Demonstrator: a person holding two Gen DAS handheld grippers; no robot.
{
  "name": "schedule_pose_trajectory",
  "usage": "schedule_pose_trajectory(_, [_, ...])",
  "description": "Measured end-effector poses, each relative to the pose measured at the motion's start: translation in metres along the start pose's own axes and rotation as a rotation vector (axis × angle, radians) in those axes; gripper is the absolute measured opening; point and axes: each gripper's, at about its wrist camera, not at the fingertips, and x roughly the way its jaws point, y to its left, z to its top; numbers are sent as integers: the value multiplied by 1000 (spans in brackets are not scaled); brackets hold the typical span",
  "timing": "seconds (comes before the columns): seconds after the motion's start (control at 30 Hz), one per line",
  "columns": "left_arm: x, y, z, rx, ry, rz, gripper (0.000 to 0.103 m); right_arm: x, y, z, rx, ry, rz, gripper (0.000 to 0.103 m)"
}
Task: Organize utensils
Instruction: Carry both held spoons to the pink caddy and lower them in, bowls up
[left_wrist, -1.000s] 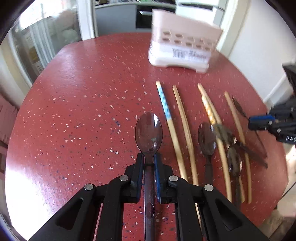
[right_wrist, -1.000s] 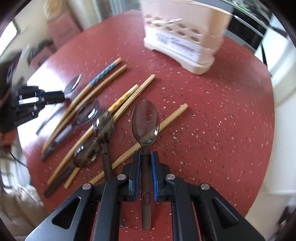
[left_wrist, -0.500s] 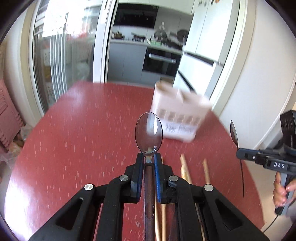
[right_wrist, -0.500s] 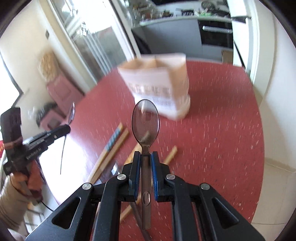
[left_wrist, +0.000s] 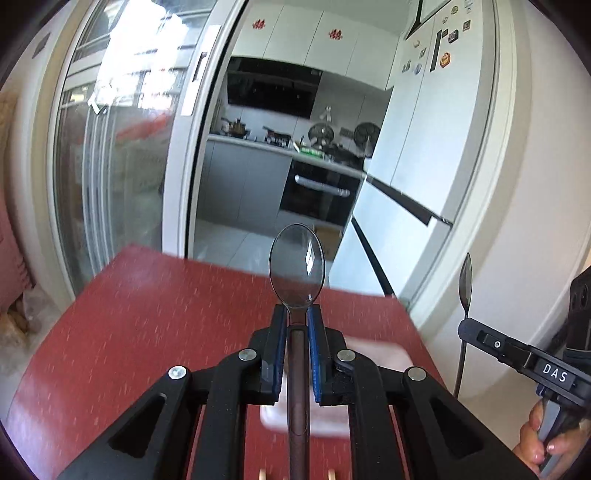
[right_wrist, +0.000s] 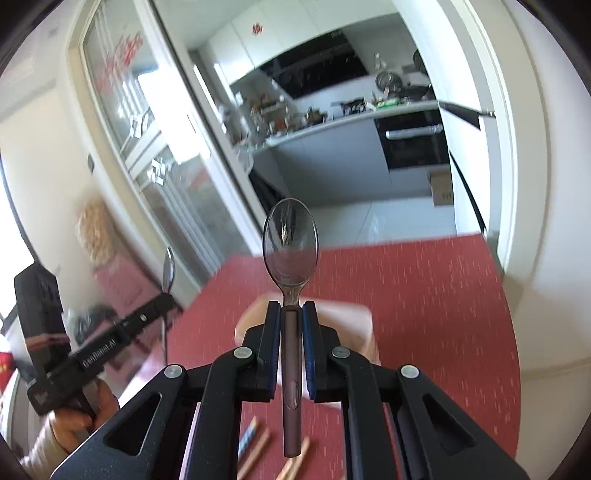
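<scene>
My left gripper (left_wrist: 296, 334) has its blue-padded fingers (left_wrist: 279, 343) closed on the neck of a smoky translucent spoon (left_wrist: 297, 266), bowl up and held above the red speckled surface (left_wrist: 147, 325). My right gripper (right_wrist: 291, 332) is clamped the same way on a second translucent spoon (right_wrist: 290, 243), whose handle runs down between the fingers (right_wrist: 273, 339) toward the camera. Taking the surface as the landmark: a pale utensil holder (right_wrist: 343, 325) stands on it, blurred and partly hidden behind both grippers, and in the left wrist view it shows only as a pale smear (left_wrist: 373, 354) beside my fingers. At the near edge of the surface lie chopsticks (right_wrist: 258, 452), one with a blue patterned end and the others plain wood; just their tips show at the bottom of the left wrist view (left_wrist: 263, 474). Beyond the far edge of the surface a doorway opens onto a kitchen, with a grey counter (left_wrist: 251, 146) cluttered with pots, a black built-in oven (left_wrist: 321, 192) under it and white upper cabinets (left_wrist: 310, 37). To the left of the surface is a sliding glass door (left_wrist: 114, 155); to its right stands a white fridge (left_wrist: 424, 155) with magnets on it, then a plain white wall. A cardboard box (right_wrist: 441, 188) sits on the kitchen floor past the surface.
</scene>
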Motion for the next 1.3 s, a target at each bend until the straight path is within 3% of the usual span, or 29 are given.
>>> schedule_pose_trajectory(0.2, [42, -8, 13, 17, -75, 12, 41, 35, -3, 20, -23, -67, -15, 12])
schedule_pose_trajectory(0.47, [87, -13, -3, 37, -134, 38, 41, 75, -5, 5, -106, -79, -51, 12])
schedule_pose_trajectory(0.9, [87, -27, -47, 133, -114, 110, 41, 82, -7, -44, -210, -51, -104, 12])
schedule_pose_trajectory(1.07, [85, -32, -54, 183, -104, 134, 42, 79, -5, -50, -228, -38, -114, 13])
schedule_pose_trajectory(1.3, [78, -30, -55, 173, -96, 135, 42, 75, -8, -50, -215, -22, -113, 14])
